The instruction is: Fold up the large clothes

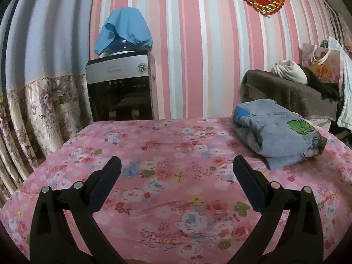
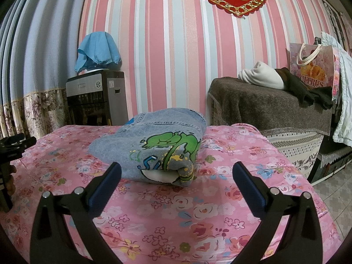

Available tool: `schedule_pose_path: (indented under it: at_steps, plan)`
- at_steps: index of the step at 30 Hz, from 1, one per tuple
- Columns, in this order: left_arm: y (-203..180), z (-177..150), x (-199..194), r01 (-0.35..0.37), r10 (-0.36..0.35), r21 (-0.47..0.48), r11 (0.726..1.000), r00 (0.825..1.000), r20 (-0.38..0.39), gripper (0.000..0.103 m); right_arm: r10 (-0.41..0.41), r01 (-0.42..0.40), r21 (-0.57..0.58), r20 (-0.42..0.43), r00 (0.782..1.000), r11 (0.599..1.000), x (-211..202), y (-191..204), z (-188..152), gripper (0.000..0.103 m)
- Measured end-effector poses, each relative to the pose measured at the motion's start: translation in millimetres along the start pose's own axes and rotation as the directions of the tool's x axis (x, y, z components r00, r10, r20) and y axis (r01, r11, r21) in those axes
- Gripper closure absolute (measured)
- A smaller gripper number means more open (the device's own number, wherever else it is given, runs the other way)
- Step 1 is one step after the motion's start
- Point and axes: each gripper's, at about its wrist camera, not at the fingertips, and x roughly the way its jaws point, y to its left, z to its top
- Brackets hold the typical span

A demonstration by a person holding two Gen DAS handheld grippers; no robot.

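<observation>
The left gripper (image 1: 177,165) fills the bottom of its frame, its two black fingers spread wide with only the pink floral bedsheet (image 1: 154,154) showing between them; it holds nothing. The right gripper (image 2: 177,166) in the lower part of its own view is spread just as wide and is likewise empty, its dark blue pads (image 2: 103,189) apart over the same sheet.

Just beyond the right gripper's fingertips, in the centre of that frame, lies the folded light-blue denim garment with a green cartoon print (image 2: 158,145). It rests on the sheet as a compact, layered bundle, a white lining peeping out at its near edge. From the left wrist it appears at the right middle of the frame (image 1: 277,129), well apart from that gripper.

At the far left edge of the right view, a black part, probably the left gripper, pokes in.

Further out stand a grey-and-black water dispenser under a blue cloth cover (image 1: 120,88) at upper left, and a brown blanket-covered chest (image 2: 270,107) at right, bearing a white bundle and dark clothing.

Judging by the tidy bundle and both tools free, this garment looks finished or nearly so. Whether the other clothing on the chest awaits folding I cannot tell.
</observation>
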Motion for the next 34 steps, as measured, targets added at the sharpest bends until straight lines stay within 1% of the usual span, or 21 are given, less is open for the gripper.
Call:
schedule_pose_path:
  at_steps: [4, 8, 13, 18, 20, 23, 27, 29, 34]
  plan:
    - [-4, 3, -5, 0.04, -0.04, -0.001, 0.999, 0.999, 0.004, 0.003, 0.0, 0.0, 0.0, 0.0, 1.0, 1.0, 0, 0, 0, 0.002]
    - [-6, 6, -12, 0.041, -0.041, -0.002, 0.999, 0.999, 0.022, 0.003, -0.001, 0.001, 0.001, 0.0, 1.0, 1.0, 0, 0, 0, 0.002]
    - [-6, 9, -18, 0.07, -0.069, -0.025, 0.997, 0.997, 0.03, 0.003, -0.001, 0.001, 0.0, -0.001, 1.0, 1.0, 0, 0, 0, 0.002]
    - [0, 9, -20, 0.098, -0.096, -0.077, 0.992, 0.995, 0.027, 0.003, -0.001, 0.001, 0.001, 0.0, 1.0, 1.0, 0, 1, 0, 0.002]
    - [2, 8, -23, 0.089, -0.085, -0.092, 0.992, 0.995, 0.049, 0.003, -0.001, 0.001, 0.0, 0.0, 1.0, 1.0, 0, 0, 0, 0.002]
    - [-1, 7, -24, 0.047, -0.043, -0.066, 0.997, 0.997, 0.058, 0.003, -0.001, 0.001, 0.0, -0.001, 1.0, 1.0, 0, 0, 0, 0.002]
    - [-4, 7, -23, 0.045, -0.043, -0.041, 0.998, 0.998, 0.05, 0.003, -0.001, 0.001, 0.001, 0.0, 1.0, 1.0, 0, 0, 0, 0.002]
    - [-5, 7, -19, 0.047, -0.046, -0.031, 0.998, 0.998, 0.033, 0.003, -0.001, 0.001, 0.001, -0.001, 1.0, 1.0, 0, 0, 0, 0.002]
    - [-3, 6, -14, 0.056, -0.056, -0.039, 0.998, 0.998, 0.01, 0.003, -0.001, 0.001, 0.0, -0.001, 1.0, 1.0, 0, 0, 0, 0.002]
